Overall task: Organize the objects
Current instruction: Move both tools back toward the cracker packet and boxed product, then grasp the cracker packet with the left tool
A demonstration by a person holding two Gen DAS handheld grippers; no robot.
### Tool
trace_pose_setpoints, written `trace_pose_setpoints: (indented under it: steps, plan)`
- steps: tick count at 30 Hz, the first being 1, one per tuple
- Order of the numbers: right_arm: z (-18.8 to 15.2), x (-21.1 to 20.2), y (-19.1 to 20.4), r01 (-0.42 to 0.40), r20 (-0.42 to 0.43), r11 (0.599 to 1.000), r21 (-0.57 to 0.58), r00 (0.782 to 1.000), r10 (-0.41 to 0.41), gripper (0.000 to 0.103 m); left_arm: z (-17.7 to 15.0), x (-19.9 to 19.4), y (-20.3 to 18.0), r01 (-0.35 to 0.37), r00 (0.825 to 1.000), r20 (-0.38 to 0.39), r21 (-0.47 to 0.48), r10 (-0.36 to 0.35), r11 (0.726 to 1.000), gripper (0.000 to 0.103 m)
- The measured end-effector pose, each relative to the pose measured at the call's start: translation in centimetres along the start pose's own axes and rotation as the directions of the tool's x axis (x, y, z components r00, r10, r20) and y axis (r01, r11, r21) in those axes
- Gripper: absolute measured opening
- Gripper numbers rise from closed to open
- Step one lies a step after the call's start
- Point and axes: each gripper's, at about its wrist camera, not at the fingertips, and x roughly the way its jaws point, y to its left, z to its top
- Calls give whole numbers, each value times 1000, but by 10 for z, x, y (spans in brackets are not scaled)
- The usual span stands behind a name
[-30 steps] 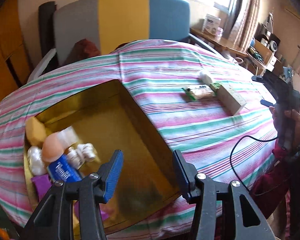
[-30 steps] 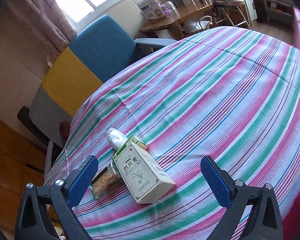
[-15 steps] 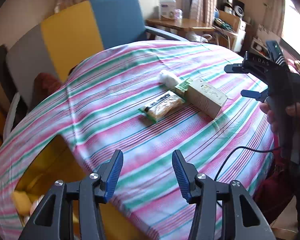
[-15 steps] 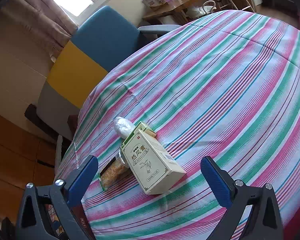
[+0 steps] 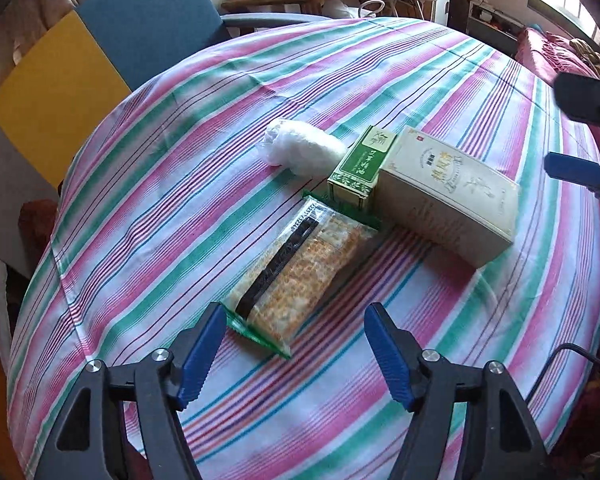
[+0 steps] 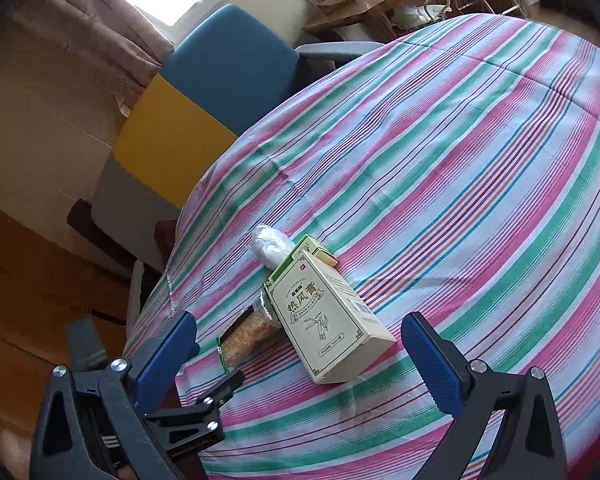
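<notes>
Blue-padded jaws of the left gripper (image 5: 294, 346) are opening over the near end of the cracker packet (image 5: 296, 276), nothing pinched between them. Just beyond lie a green box (image 5: 360, 166), a cream box (image 5: 448, 196) and a white wad (image 5: 300, 152), all unsorted. Right gripper (image 6: 300, 354) hovers spread wide, empty, near the cream box.

Each hand-held gripper (image 5: 294, 354) has black arms, silver screws, ribbed blue pads (image 6: 430, 364).
</notes>
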Motion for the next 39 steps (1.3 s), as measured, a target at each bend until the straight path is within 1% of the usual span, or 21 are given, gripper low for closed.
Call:
trace_pose_setpoints:
  steps: [4, 8, 9, 10, 11, 12, 13, 14, 19, 22, 24, 25, 28, 31, 33, 34, 36, 37, 39]
  plan:
    - [1, 2, -2, -11, -14, 1000, 16, 1000, 11, 103, 11, 22, 6, 3, 999, -33, -2, -3, 1000, 73]
    - [0, 5, 0, -11, -27, 1000, 6, 1000, 11, 103, 17, 34, 8, 25, 999, -41, -3, -26, 1000, 73]
    - [0, 6, 1, -11, -29, 1000, 2, 1000, 11, 103, 18, 37, 8, 34, 998, -44, -1, -34, 999, 70]
    - [0, 6, 2, -8, -29, 1000, -3, 1000, 8, 103, 18, 39, 8, 40, 998, -47, -2, -40, 999, 64]
    - [0, 6, 3, -4, -29, 1000, -9, 1000, 4, 103, 18, 41, 8, 47, 998, -45, -15, -48, 999, 62]
    - [0, 6, 3, -1, -28, 1000, -13, 1000, 0, 103, 17, 40, 9, 59, 997, -39, -33, -60, 998, 58]
    - [-1, 5, 3, 3, -26, 1000, -17, 1000, -4, 103, 16, 40, 11, 76, 996, -36, -53, -78, 996, 50]
    - [-1, 5, 3, 7, -26, 1000, -20, 1000, -7, 103, 14, 39, 11, 95, 995, -33, -69, -97, 993, 47]
    - [-3, 6, 9, 33, -28, 997, -63, 999, -34, 103, -10, 26, 15, 107, 994, -15, -154, -111, 982, 44]
    - [-5, 8, 15, 53, -28, 993, -103, 998, -56, 103, -30, 4, 16, 89, 996, -4, -194, -91, 977, 44]
    - [-7, 10, 19, 70, -32, 989, -130, 997, -74, 103, -45, -15, 24, 108, 994, 15, -226, -107, 968, 44]
    - [-9, 11, 21, 79, -35, 986, -148, 996, -85, 103, -51, -27, 23, 108, 994, 28, -238, -104, 965, 44]
    - [-15, 16, 29, 95, -48, 974, -206, 993, -107, 103, -67, -71, 27, 121, 990, 96, -264, -99, 957, 44]
    - [-24, 24, 40, 112, -73, 954, -277, 988, -138, 100, -92, -109, 39, 148, 981, 169, -312, -99, 938, 44]
    - [-30, 32, 47, 106, -106, 942, -320, 983, -147, 95, -111, -128, 47, 160, 974, 207, -349, -91, 923, 44]
    - [-33, 36, 51, 101, -128, 934, -342, 980, -153, 94, -122, -137, 51, 162, 972, 220, -367, -84, 916, 44]
    - [-39, 44, 61, 93, -161, 916, -390, 973, -167, 90, -143, -148, 63, 162, 969, 238, -404, -68, 900, 44]
    - [-40, 48, 67, 90, -171, 905, -417, 970, -175, 88, -153, -153, 67, 160, 968, 246, -422, -58, 893, 44]
    - [-37, 55, 80, 95, -175, 876, -472, 964, -198, 82, -176, -163, 75, 153, 965, 260, -453, -34, 878, 44]
